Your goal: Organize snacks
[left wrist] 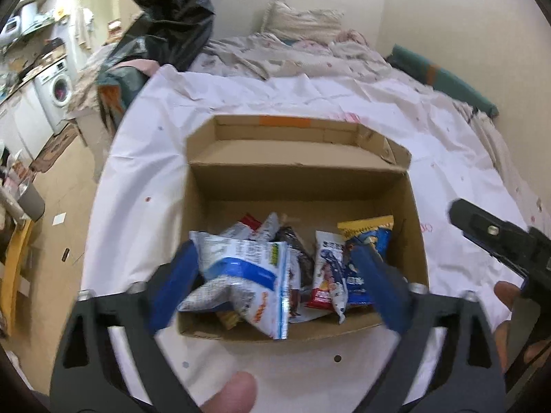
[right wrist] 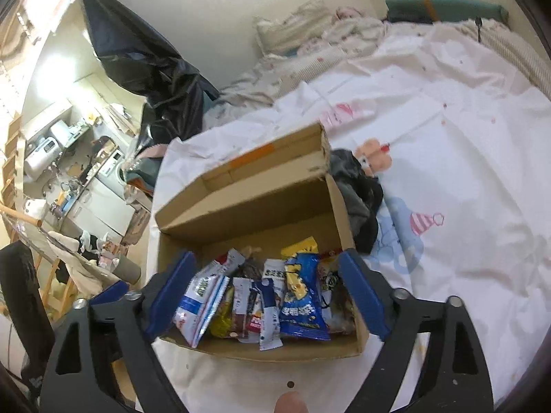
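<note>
Snacks (right wrist: 261,306): a loose heap in the near end of the box, far end bare.
Box (left wrist: 303,182): open cardboard, flap folded back, sitting on the bed (left wrist: 430,130) on a white sheet.
White-and-blue pack (left wrist: 248,272): tilted over the box's near-left corner, next to your left finger.
Left gripper (left wrist: 275,285): your jaws stand wide apart above the box's near edge, holding nothing.
Right gripper (right wrist: 265,296): your jaws spread wide over the box, gripping nothing.
Dark cloth (right wrist: 358,199): touching the box's right wall.

Lower snack packets (right wrist: 241,323) buried under others; box (left wrist: 418,241) floor mostly hidden.
</note>
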Demonstrator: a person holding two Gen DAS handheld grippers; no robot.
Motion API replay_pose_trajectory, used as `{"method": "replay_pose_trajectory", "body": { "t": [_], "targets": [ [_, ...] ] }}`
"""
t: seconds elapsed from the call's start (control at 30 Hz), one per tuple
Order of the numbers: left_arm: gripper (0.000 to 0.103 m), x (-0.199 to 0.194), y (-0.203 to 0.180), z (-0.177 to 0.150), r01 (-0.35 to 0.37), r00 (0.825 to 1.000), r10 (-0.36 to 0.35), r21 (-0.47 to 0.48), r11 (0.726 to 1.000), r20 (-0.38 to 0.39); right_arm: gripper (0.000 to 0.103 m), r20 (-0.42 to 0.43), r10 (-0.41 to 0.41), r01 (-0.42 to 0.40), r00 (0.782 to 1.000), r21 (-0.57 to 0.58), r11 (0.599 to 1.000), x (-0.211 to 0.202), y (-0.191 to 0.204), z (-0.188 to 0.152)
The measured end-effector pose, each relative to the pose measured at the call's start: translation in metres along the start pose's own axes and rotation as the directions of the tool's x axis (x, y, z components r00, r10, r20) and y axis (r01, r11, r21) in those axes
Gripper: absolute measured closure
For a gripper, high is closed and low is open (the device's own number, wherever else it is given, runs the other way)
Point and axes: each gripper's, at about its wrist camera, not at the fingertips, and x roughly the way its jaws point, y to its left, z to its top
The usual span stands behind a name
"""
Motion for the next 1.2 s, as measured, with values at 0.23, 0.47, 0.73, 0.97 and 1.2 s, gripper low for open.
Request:
{"method": "replay_pose_trajectory", "body": {
  "t": [0.23,0.47,0.73,0.97,1.2],
  "targets": [
    [0.0,-0.033,0.034,-0.01,-0.028,0.996,0.032,-0.048,0.998,0.086,0.0,0.059,-0.025,0.026,0.998,-0.016,1.0,-0.028,0.01,-0.013],
    [0.0,-0.058,0.058,-0.039,-0.046,0.994,0.048,-0.021,0.999,0.095,0.0,0.128,-0.085,0.104,0.988,-0.151,0.983,-0.057,0.041,-0.041],
    [0.0,-0.086,0.074,-0.069,-0.038,0.991,0.044,-0.054,0.998,0.125,0.0,0.121,-0.139,0.16,0.983,-0.19,0.969,-0.074,0.059,-0.082],
    [0.0,-0.073,0.068,-0.089,-0.038,0.994,0.041,-0.033,0.999,0.106,0.0,0.13,-0.211,0.239,0.969,-0.26,0.936,-0.062,0.063,-0.111],
    [0.0,-0.055,0.073,-0.087,-0.053,0.995,0.059,-0.079,0.995,0.083,0.0,0.112,-0.253,0.274,0.961,-0.247,0.929,-0.038,0.057,-0.11]
  ]
}}
